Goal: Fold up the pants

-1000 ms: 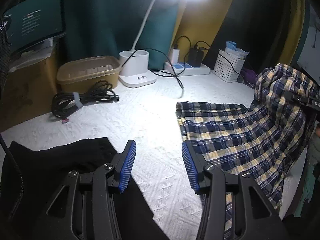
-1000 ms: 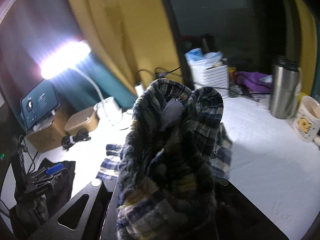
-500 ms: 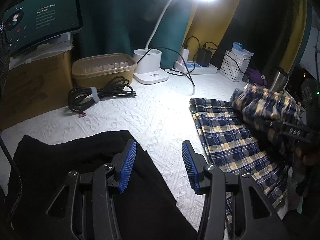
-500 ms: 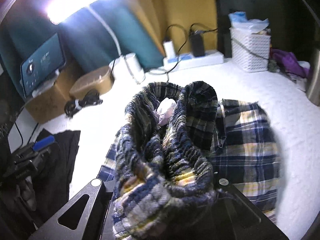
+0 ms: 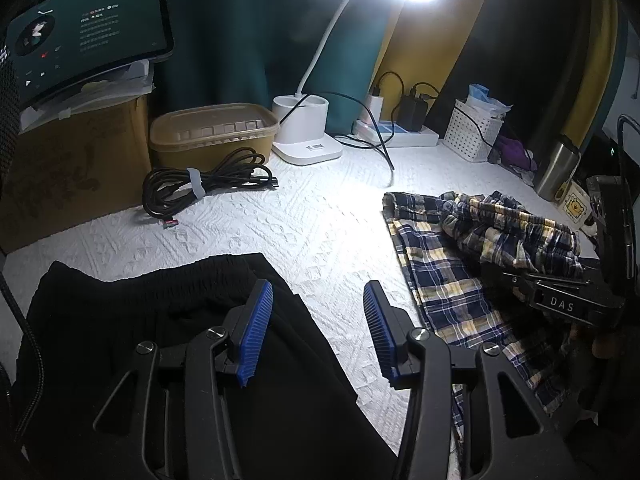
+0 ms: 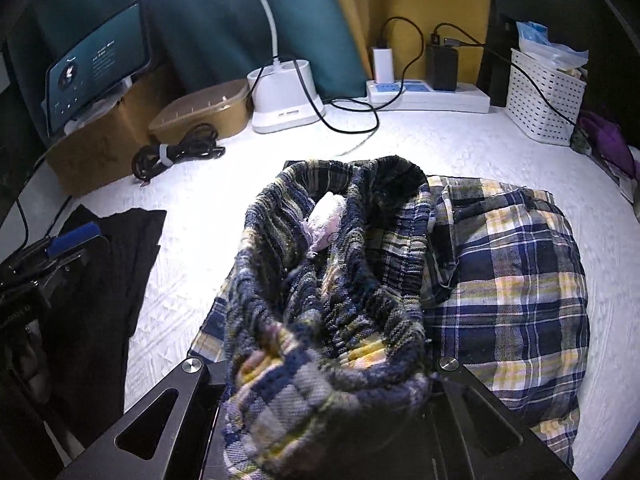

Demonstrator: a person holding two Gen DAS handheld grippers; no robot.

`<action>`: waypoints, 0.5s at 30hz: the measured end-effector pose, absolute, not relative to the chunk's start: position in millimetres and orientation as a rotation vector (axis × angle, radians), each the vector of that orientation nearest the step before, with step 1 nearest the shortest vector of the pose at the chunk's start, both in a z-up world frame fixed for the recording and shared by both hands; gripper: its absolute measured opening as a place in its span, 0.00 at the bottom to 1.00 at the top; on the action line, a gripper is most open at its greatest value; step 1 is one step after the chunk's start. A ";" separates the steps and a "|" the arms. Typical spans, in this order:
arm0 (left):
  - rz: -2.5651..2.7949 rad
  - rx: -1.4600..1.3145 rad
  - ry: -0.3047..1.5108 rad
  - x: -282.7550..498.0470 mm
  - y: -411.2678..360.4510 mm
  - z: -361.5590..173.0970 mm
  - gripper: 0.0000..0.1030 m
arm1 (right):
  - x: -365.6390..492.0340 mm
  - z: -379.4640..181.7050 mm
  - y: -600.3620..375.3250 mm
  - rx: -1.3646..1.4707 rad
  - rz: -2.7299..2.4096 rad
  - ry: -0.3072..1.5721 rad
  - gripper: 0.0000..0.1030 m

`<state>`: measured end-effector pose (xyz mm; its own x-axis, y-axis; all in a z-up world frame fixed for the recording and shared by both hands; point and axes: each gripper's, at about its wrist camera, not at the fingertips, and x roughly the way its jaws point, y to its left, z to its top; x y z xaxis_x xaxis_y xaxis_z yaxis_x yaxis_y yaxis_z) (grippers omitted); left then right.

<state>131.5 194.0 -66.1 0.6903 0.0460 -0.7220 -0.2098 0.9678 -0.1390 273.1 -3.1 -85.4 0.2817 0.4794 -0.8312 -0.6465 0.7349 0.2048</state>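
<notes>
Plaid pants (image 5: 448,292) lie on the white tablecloth (image 5: 312,224) at the right, their lower part spread flat. My right gripper (image 6: 328,364) holds the bunched elastic waistband (image 6: 344,264) low over that flat part (image 6: 516,280), so the pants are doubled over. Its jaws are opening, with the waistband still gathered between them and the pads hidden by cloth. In the left wrist view the same gripper (image 5: 560,304) shows at the right edge. My left gripper (image 5: 316,328) stands open and empty above the edge of black pants (image 5: 140,320) at the near left.
Along the back stand a cardboard box with a tablet (image 5: 84,40), a brown lidded container (image 5: 212,132), a white lamp base (image 5: 306,136), a power strip (image 5: 400,132) and a white basket (image 5: 476,136). A coiled black cable (image 5: 204,188) lies nearby. A steel flask (image 5: 558,168) stands far right.
My right gripper has come down and forward, carrying the waistband from high in the air to low over the flat plaid cloth. The left gripper shifted slightly at first, then held still, open.
</notes>
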 end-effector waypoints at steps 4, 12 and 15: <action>0.147 -0.212 0.798 130.2 191.7 -63.7 0.46 | 268.1 -83.1 0.0 -0.150 0.830 1.044 0.68; 0.182 -0.210 0.796 127.1 191.1 -57.5 0.46 | 253.6 -73.9 4.2 -0.154 0.931 1.025 0.69; 0.198 -0.208 0.793 126.0 190.4 -54.5 0.46 | 250.6 -63.7 -1.0 -0.131 0.967 0.994 0.69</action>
<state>126.0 190.4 -54.5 0.6854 0.0971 -0.7216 -0.2527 0.9612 -0.1107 250.6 -1.0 -63.7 0.1842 0.6282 -0.7560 -0.7386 0.5960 0.3152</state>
